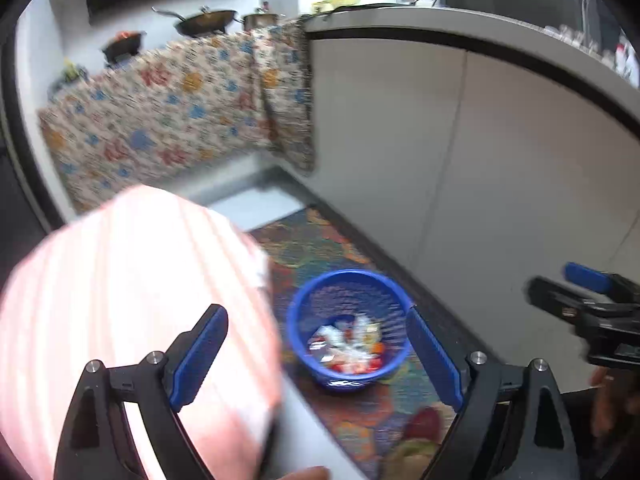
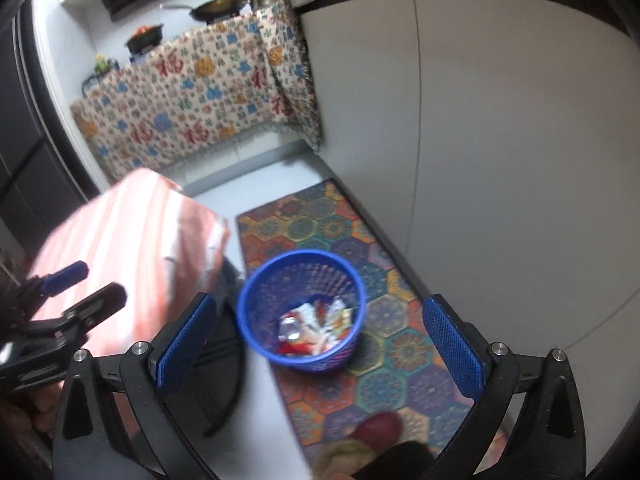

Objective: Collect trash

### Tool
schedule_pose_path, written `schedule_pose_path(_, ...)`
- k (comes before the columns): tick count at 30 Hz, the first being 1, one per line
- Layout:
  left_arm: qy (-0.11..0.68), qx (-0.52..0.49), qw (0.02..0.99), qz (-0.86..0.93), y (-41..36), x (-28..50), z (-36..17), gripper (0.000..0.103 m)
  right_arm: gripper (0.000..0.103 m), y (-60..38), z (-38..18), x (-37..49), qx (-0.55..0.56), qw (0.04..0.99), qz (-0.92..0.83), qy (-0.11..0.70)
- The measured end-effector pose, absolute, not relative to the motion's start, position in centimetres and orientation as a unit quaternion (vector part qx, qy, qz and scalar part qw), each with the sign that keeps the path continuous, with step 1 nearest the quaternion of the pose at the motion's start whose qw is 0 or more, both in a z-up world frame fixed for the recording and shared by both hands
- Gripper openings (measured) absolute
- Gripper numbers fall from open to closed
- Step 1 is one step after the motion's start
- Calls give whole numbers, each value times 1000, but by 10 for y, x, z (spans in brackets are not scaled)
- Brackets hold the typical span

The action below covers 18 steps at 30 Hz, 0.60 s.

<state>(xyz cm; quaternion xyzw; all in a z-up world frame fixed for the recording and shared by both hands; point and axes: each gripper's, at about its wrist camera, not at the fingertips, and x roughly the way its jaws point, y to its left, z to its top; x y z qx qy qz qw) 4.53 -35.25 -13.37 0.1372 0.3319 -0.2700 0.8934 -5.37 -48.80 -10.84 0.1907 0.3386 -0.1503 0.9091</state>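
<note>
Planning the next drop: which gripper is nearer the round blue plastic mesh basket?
Hard to separate. Both the left gripper and the right gripper hang open above the round blue plastic mesh basket, framing it between their fingers.

Round blue plastic mesh basket [image 2: 301, 309] on patterned hexagon-print floor mat [image 2: 400, 344], crumpled wrappers [image 2: 316, 330] inside; pink striped cushioned stool [image 2: 128, 248] to its left.

Blue basket [image 2: 301, 312], multicoloured hexagon-patterned rug [image 2: 384, 320] — pink-and-white striped cloth [image 2: 132, 248]

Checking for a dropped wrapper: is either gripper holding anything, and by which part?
Nothing is held. The left gripper and right gripper are both open with nothing between the fingers. The wrappers lie in the blue basket.
</note>
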Motion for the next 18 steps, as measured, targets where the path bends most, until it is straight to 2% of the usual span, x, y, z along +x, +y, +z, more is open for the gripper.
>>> schedule_pose_path(9, 378, 139, 877, -263, -332, 39, -131, 92, 103, -457, -101, -63, 184, 903, -123, 368)
schedule_pose_path(18, 379, 137, 874, -272, -324, 31, -122, 92, 103, -436, -94, -72, 156, 896, -141, 391)
